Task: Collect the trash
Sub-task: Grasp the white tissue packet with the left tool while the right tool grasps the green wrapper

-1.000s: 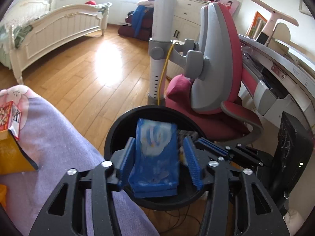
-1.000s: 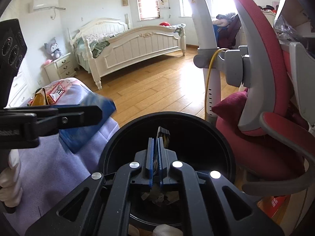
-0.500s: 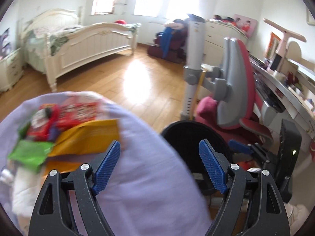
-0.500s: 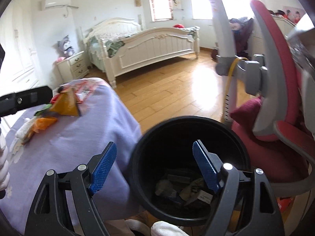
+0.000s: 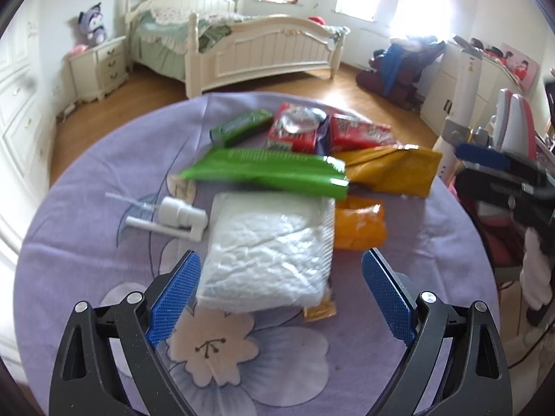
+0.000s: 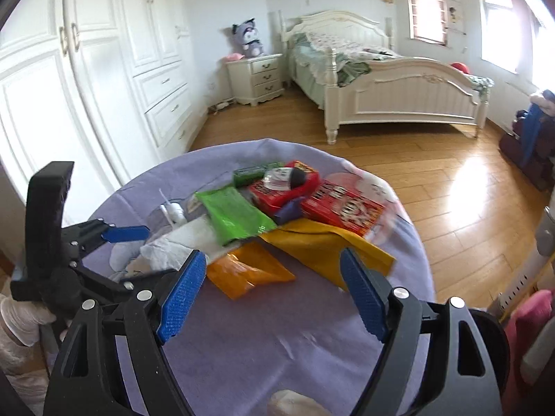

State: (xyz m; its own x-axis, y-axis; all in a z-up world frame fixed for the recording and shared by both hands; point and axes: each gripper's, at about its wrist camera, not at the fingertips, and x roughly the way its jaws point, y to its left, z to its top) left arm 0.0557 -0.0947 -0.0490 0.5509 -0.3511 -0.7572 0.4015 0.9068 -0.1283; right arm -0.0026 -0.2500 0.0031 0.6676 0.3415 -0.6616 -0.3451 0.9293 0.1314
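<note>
Left gripper [image 5: 279, 293] stood wide, jaws just opened, empty, above white packet [image 5: 269, 253]. Right gripper [image 6: 272, 293] likewise wide, empty, near orange wrapper [image 6: 248, 272]. Risk: overlapping wrappers on purple cloth [image 5: 433, 249] could snag together.

I see a round table under a purple flowered cloth [image 5: 86, 242]. On it lie a white packet [image 5: 267, 253] nearest, a white pump nozzle [image 5: 173, 220] to its left, orange wrappers [image 5: 360, 228] right, a green wrapper [image 5: 267, 171] behind, and red boxes [image 5: 357, 133] at the far edge.
</note>
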